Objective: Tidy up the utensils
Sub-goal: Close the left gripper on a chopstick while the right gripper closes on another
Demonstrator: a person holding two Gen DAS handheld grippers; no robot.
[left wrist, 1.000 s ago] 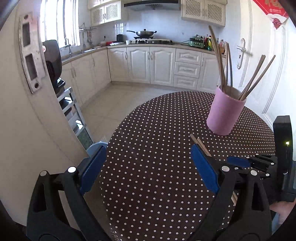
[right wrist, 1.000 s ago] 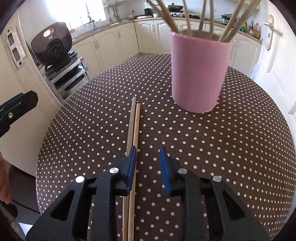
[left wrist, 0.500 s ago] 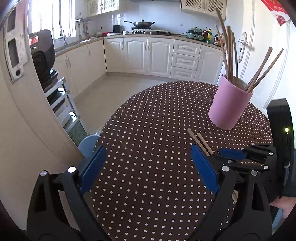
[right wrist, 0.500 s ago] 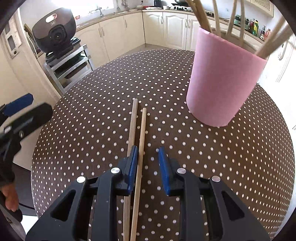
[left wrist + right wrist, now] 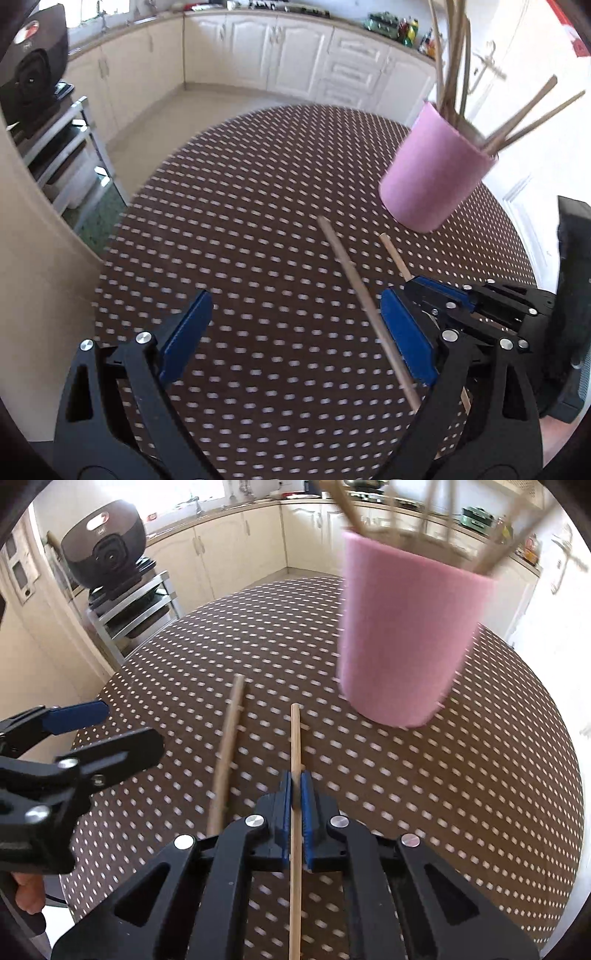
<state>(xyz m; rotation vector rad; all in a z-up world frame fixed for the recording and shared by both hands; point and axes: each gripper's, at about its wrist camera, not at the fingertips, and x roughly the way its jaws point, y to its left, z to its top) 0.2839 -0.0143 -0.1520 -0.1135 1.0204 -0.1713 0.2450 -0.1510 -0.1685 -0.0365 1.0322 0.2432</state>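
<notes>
Two chopsticks: right gripper point(image 5: 295, 794) has just closed on one chopstick point(image 5: 295, 738), pink cup point(image 5: 406, 635) ahead; left gripper point(image 5: 295, 332) spread

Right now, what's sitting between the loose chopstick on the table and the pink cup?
The other chopstick, clamped in the shut right gripper, lies between the loose chopstick and the pink cup; the right wrist view shows it.

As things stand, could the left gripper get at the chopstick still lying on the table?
Probably yes: the left gripper is open, the loose chopstick lies between its fingers, nothing covers it; the right gripper holds the other.
</notes>
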